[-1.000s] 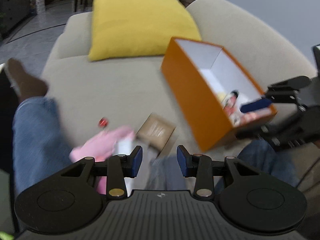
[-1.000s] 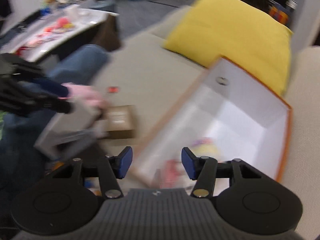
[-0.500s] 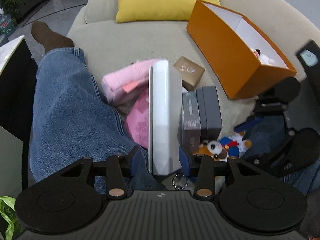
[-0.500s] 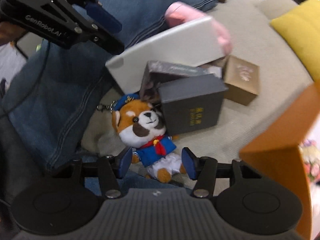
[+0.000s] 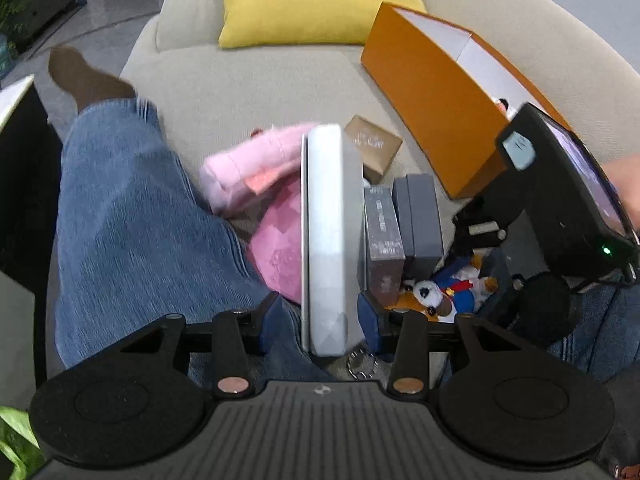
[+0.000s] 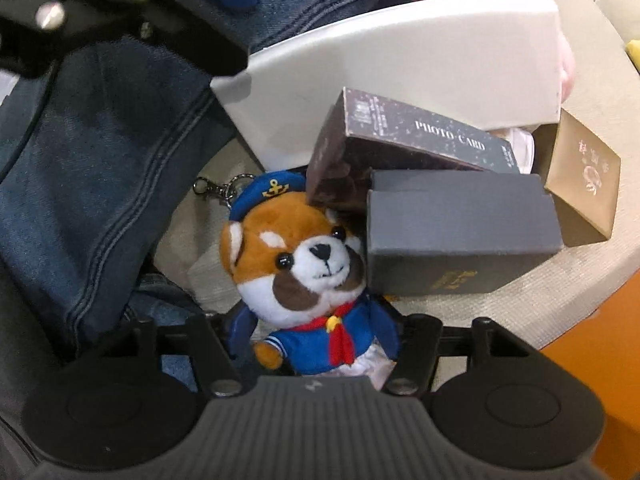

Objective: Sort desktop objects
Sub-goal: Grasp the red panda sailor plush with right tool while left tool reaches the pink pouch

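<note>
A sailor plush toy [image 6: 308, 276] lies on the beige sofa between my right gripper's [image 6: 316, 332] open jaws; it also shows in the left wrist view [image 5: 444, 288]. A flat white box [image 5: 326, 240] stands on edge between my left gripper's [image 5: 318, 316] open jaws, touching the right pad; it also shows in the right wrist view [image 6: 404, 68]. Beside it are a dark "PHOTO CARD" box [image 6: 404, 144], a grey box [image 6: 460, 232] and a gold box [image 6: 580, 184]. An open orange box [image 5: 436, 92] sits to the right.
A pink pouch [image 5: 260, 168] and pink packet [image 5: 280, 252] lie left of the white box. A leg in blue jeans [image 5: 132, 216] lies on the sofa at left. A yellow cushion [image 5: 316, 0] leans at the back. The right gripper's body [image 5: 560, 208] is close at right.
Both grippers dropped from the orange box toward the pile. My right gripper closed in around the plush toy. My left gripper came around the white box.
</note>
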Tool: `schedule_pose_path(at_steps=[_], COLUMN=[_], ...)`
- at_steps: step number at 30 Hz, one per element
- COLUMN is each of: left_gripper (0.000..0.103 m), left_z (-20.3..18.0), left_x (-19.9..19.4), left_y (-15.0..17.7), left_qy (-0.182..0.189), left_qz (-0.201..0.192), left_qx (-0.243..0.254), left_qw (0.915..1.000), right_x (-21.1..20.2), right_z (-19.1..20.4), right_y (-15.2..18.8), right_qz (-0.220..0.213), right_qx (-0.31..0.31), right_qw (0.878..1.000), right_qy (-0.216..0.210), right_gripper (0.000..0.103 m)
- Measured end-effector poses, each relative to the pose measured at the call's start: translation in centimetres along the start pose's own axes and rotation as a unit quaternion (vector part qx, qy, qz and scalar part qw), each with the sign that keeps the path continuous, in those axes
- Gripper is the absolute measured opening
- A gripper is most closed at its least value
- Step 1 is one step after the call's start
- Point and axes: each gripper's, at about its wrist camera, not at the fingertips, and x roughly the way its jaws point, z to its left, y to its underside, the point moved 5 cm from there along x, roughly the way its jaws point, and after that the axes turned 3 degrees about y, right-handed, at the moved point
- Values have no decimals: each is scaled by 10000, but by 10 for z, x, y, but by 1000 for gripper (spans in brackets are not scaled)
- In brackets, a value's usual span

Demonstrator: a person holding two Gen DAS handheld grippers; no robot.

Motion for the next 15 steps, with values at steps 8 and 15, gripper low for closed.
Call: schedule_pose_path(at_steps=[8, 15], left_gripper=[49, 54], left_z=[4, 7], left_x=[-5, 21], left_y=[-35, -55], left_qy=[-710, -939], left_qz=[-168, 72], left_qx=[1545, 2514], left_qw=[9853, 9633], right_x=[-52, -97], right_z=[1, -22], right_y=[17, 28], right_qz=[-271, -524], right_qx=[112, 991], right_qw=[9992, 9936], right_qy=[276, 168], right_gripper=[33, 0])
